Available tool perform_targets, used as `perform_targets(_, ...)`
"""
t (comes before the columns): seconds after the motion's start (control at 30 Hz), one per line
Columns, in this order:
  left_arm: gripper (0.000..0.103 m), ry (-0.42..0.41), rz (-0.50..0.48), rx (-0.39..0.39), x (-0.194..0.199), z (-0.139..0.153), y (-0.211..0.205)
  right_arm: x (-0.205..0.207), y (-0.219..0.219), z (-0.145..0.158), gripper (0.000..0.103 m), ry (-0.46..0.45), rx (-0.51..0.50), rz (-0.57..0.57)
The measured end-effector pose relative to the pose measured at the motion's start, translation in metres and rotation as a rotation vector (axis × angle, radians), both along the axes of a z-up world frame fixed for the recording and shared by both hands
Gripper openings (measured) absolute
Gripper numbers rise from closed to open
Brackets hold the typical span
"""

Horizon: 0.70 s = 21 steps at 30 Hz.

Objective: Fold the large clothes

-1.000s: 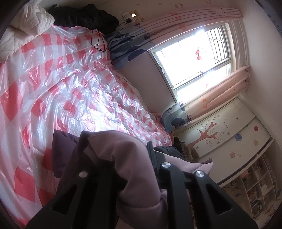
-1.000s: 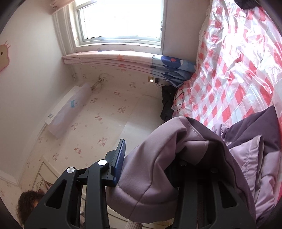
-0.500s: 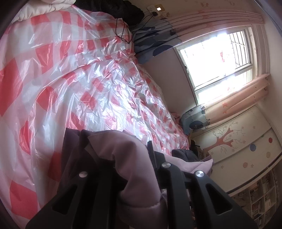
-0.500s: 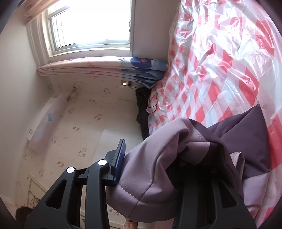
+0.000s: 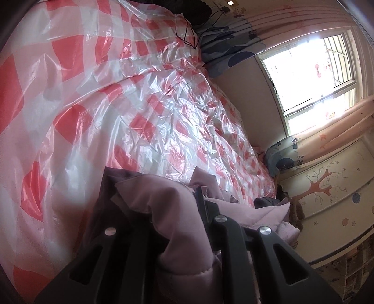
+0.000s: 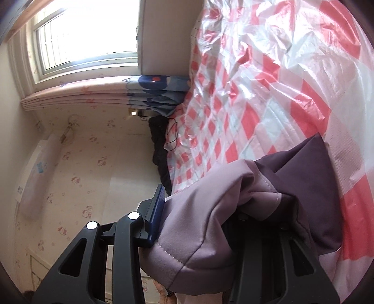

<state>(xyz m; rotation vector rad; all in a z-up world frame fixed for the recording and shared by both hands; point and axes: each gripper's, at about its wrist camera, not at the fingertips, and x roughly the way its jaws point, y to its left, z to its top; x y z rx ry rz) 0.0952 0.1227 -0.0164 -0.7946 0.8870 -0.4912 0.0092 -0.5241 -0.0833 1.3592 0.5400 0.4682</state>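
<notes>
- My left gripper (image 5: pixel 163 224) is clamped on a thick fold of the padded lilac jacket (image 5: pixel 168 210); the cloth bulges up between the fingers and hides most of the left finger.
- My right gripper (image 6: pixel 205 217) also holds the jacket (image 6: pixel 201 210) — the fabric drapes over the right finger, while the blue pad of the left finger (image 6: pixel 155 210) presses against its side.
- The jacket shows a pale lilac quilted face and a darker purple panel (image 6: pixel 311 177); more of it lies bunched low on the bed, beyond my left gripper.
- Beneath it the bed is covered by a crinkled red-and-white checked plastic sheet (image 5: pixel 116 105), shiny and creased.
- At the far end of the bed lies a heap of dark clothing (image 5: pixel 187 9), with a thin black cable (image 5: pixel 184 30) trailing over the sheet's edge.
- Beside the bed: a bright window (image 5: pixel 311 58), pink curtains with blue printed hems (image 5: pixel 224 42), and a wardrobe with a tree painted on it (image 5: pixel 322 187).
- The right view also shows a white air conditioner (image 6: pixel 35 177) on the patterned wall.
</notes>
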Motion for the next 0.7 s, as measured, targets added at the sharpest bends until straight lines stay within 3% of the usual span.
perform_targets(0.23, 0.017, 0.051, 0.016, 0.071, 0.012, -0.017, -0.008, 0.022, -0.002, -0.019, 0.039, 0.101, 0.004, 0.010)
perform_targets(0.43, 0.018, 0.079, 0.012, 0.080, 0.016, -0.027, -0.010, 0.025, -0.002, -0.035, 0.039, 0.100, 0.041, 0.012)
perform_targets(0.53, 0.019, 0.101, 0.004, 0.054, 0.018, -0.024, -0.006, 0.024, -0.002, -0.032, 0.052, 0.073, 0.053, 0.019)
perform_targets(0.67, 0.026, 0.123, 0.012, -0.027, 0.019, -0.010, 0.000, 0.021, -0.004, -0.015, 0.093, -0.015, 0.092, 0.001)
perform_targets(0.7, 0.031, 0.123, 0.013, -0.045, 0.019, -0.006, 0.000, 0.019, -0.005, -0.010, 0.096, -0.039, 0.102, -0.010)
